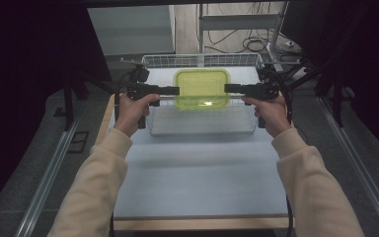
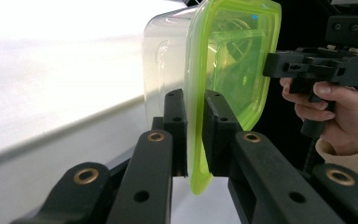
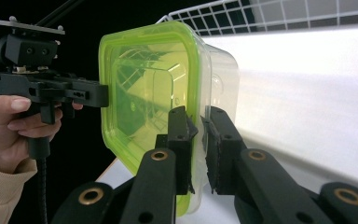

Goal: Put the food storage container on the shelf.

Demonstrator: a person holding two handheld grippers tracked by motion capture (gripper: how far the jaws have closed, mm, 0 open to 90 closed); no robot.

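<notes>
A clear plastic container with a lime-green lid hangs in the air above a white wire basket. My left gripper is shut on the lid's left rim, and my right gripper is shut on the right rim. In the left gripper view the green lid edge is pinched between the two black jaws, with the other gripper at the far side. In the right gripper view the jaws clamp the lid rim and container wall, and the left gripper holds the opposite edge.
The wire basket stands at the far end of a white table top. Black stands and cables flank the basket on both sides. Metal rails run along the floor to the left and right of the table.
</notes>
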